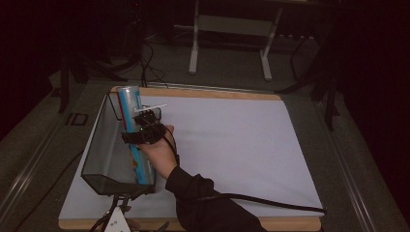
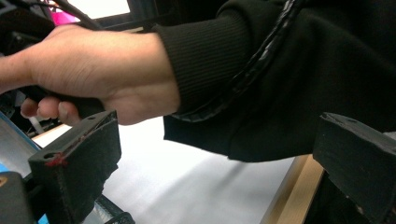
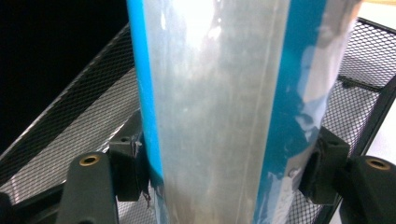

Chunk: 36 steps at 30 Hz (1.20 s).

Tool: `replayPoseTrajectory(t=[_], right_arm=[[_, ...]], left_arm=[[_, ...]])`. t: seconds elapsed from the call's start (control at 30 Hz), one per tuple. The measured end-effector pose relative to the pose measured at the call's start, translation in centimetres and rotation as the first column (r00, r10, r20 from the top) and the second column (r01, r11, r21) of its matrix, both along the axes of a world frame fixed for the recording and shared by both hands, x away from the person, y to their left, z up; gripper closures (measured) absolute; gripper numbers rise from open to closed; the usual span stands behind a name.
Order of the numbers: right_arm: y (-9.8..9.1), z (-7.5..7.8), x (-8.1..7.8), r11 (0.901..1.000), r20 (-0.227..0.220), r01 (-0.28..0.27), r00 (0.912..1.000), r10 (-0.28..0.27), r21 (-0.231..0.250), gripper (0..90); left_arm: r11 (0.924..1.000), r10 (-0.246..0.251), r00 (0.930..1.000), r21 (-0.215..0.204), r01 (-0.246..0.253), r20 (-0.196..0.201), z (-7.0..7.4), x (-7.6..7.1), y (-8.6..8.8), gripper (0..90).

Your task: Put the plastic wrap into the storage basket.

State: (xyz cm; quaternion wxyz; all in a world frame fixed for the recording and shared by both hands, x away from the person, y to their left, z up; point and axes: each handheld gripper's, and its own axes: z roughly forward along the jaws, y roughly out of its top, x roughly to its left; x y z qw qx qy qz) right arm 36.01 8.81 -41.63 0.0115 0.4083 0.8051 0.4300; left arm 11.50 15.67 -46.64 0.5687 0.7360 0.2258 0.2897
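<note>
Nearest the lens, right gripper (image 3: 224,175) clenched on a blue-and-silver pack (image 3: 229,107), fingers (image 3: 128,170) pressing both sides. Pack held lengthwise over the mesh basket (image 1: 99,150) at the bench's (image 1: 232,145) left edge. Left gripper (image 2: 210,177) at the near edge, fingers released, holding nothing.

Packet (image 3: 219,112): silver foil with bright blue stripes along both edges; centre of the right gripper view. Mesh basket (image 1: 99,150): black wire, fine diamond-grid pattern. Table surface (image 1: 232,145): pale lavender-grey, tan wooden border. Sleeve (image 2: 289,79): black ribbed knit. Gripper bodies: black.
</note>
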Motion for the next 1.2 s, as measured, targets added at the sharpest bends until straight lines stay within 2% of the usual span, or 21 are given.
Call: replayPoseTrajectory(t=[0.2,0.43,0.6,0.73,0.87,0.97,1.03,1.2], right_arm=[[-0.1,-1.0,1.4,0.9972,-0.022,0.071,0.9973,-0.071,0.025,31.7],[0.7,-1.8,2.3,0.9912,-0.026,0.132,0.9909,-0.132,0.009,31.5],[1.1,-2.5,3.0,0.9844,-0.047,0.176,0.9833,-0.176,-0.009,31.4],[1.3,-3.0,3.7,0.9789,-0.080,0.204,0.9756,-0.204,-0.017,31.4],[1.4,-3.6,4.4,0.9696,-0.117,0.243,0.9625,-0.245,-0.030,31.2],[1.4,-4.0,4.6,0.9672,-0.122,0.252,0.9595,-0.254,-0.034,31.1],[1.8,-4.2,4.7,0.9695,-0.118,0.241,0.9624,-0.245,-0.047,31.0],[2.2,-4.6,4.8,0.9673,-0.121,0.245,0.9603,-0.251,-0.066,30.9]], left_arm=[[1.0000,0.000,1.0000,0.001,0.000,-0.005,0.0,0.0,0.0,1.8],[1.0000,0.000,1.0000,-0.001,0.000,-0.005,0.0,0.0,0.0,1.8],[1.0000,-0.001,1.0000,0.001,0.001,-0.005,0.0,0.0,0.1,1.8],[1.0000,-0.002,1.0000,-0.003,0.002,-0.006,0.1,0.0,0.1,1.9],[1.0000,-0.003,1.0000,-0.004,0.003,-0.008,0.1,0.0,0.1,1.8],[1.0000,-0.006,0.9999,-0.008,0.006,-0.011,0.1,0.1,0.1,1.9],[0.9999,-0.006,0.9999,-0.009,0.006,-0.013,0.1,0.1,0.1,1.8],[0.9999,-0.007,0.9999,-0.008,0.007,-0.011,0.1,0.0,0.1,1.8]])
